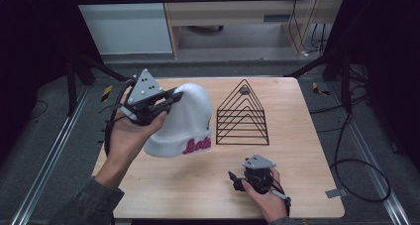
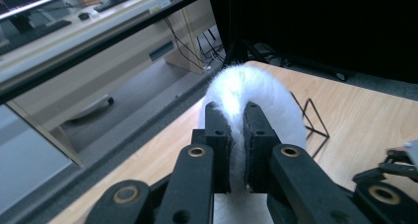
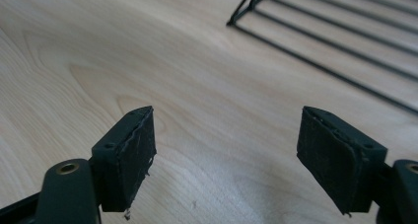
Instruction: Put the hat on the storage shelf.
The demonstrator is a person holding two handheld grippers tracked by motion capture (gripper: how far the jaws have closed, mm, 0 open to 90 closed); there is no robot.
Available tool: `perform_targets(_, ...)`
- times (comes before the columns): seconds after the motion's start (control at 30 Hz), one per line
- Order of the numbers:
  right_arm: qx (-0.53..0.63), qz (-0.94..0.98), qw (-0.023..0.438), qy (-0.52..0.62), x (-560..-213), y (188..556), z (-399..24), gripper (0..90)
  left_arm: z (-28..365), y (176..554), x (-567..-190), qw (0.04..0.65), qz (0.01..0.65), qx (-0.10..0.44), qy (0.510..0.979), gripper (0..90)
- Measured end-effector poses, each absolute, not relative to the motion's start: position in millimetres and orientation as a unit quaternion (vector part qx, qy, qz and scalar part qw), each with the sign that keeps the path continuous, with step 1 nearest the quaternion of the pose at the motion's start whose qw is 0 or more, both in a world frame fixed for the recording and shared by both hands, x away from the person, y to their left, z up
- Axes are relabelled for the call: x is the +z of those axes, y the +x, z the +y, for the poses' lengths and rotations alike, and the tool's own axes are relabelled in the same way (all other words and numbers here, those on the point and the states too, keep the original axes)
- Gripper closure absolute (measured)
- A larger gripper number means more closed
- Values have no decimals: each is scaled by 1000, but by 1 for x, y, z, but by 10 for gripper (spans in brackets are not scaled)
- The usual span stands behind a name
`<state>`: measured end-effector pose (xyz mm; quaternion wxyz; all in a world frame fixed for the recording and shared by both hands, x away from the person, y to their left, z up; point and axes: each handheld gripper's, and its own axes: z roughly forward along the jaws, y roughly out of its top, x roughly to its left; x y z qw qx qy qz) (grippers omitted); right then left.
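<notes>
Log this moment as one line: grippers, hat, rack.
left gripper: shut on white knit beanie, pinched at crown, lifted | right gripper: open, nothing between jaws, low over wooden table | black wire rack: untouched

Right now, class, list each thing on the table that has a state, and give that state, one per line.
White knit beanie: pinched at its crown, partly lifted.
Black wire triangular rack: upright on the wooden table, nothing in it.
Left gripper: shut on the beanie.
Right gripper: open, nothing between its jaws.

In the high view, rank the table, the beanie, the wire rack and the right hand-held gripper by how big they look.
1. Table, by far the largest.
2. Beanie.
3. Wire rack, close to the beanie; the beanie is lifted nearer the camera, so this order is unsure.
4. Right hand-held gripper.
</notes>
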<state>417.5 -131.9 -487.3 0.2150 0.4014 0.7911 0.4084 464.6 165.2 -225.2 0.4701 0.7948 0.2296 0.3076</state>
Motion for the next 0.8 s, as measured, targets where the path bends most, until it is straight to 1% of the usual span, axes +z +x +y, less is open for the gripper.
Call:
perform_targets(0.17, 427, 785, 238, 380, -456, 412, -132, 217, 159, 467, -210, 469, 220, 315, 795, 836)
perform_targets(0.23, 438, 783, 236, 373, -441, 410, -132, 226, 157, 469, -206, 472, 219, 312, 795, 836)
perform_targets(0.3, 453, 777, 242, 363, -424, 407, -132, 225, 155, 470, -202, 474, 219, 310, 795, 838)
perform_targets(0.33, 464, 775, 248, 350, -409, 406, -131, 216, 154, 471, -201, 479, 220, 306, 793, 838)
perform_targets(0.37, 464, 775, 248, 350, -409, 406, -131, 216, 152, 471, -199, 483, 219, 303, 792, 838)
perform_targets(0.4, 469, 774, 250, 344, -401, 406, -131, 217, 150, 470, -197, 485, 216, 302, 792, 839)
perform_targets(0.47, 479, 770, 256, 334, -386, 408, -130, 239, 145, 469, -193, 488, 206, 303, 792, 838)
perform_targets(0.67, 496, 761, 273, 318, -347, 422, -136, 353, 127, 469, -183, 495, 176, 300, 796, 838)
perform_targets(0.8, 501, 759, 270, 317, -337, 426, -144, 354, 117, 467, -176, 503, 160, 306, 792, 837)
